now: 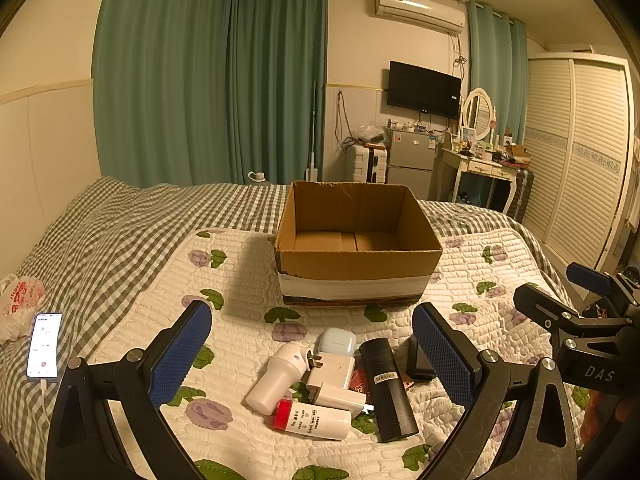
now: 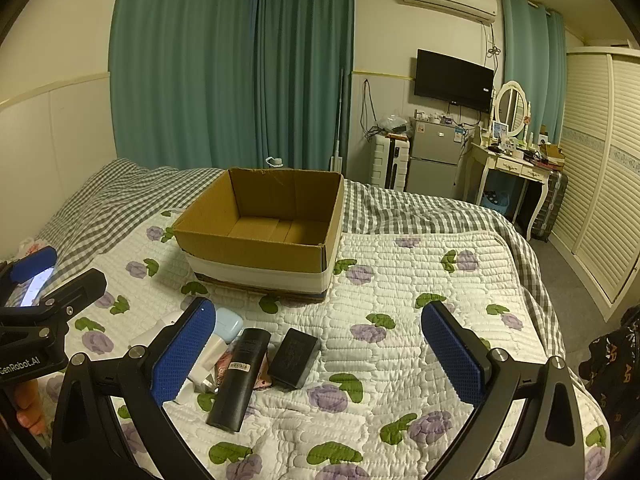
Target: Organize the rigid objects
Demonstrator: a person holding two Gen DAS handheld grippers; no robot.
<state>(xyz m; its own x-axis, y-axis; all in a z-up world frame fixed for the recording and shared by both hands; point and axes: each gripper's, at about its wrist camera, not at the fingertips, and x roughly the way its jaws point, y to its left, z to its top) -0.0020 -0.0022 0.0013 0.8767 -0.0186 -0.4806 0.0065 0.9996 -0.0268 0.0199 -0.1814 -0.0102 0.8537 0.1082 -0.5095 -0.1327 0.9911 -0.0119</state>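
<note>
Brown cardboard box w/ a white band round its base sits on a white quilt printed w/ purple flowers & green leaves; grey-and-white check sheet beneath. Black cylinder, white bottle (red cap), white chargers, pale blue case. Gripper pads blue on black frames; curtains teal.

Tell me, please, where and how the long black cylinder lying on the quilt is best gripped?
Probably at mid-length on the long black cylinder, coming from above with the open right gripper fingers across its narrow width. It lies flat and its right side is clear.
</note>
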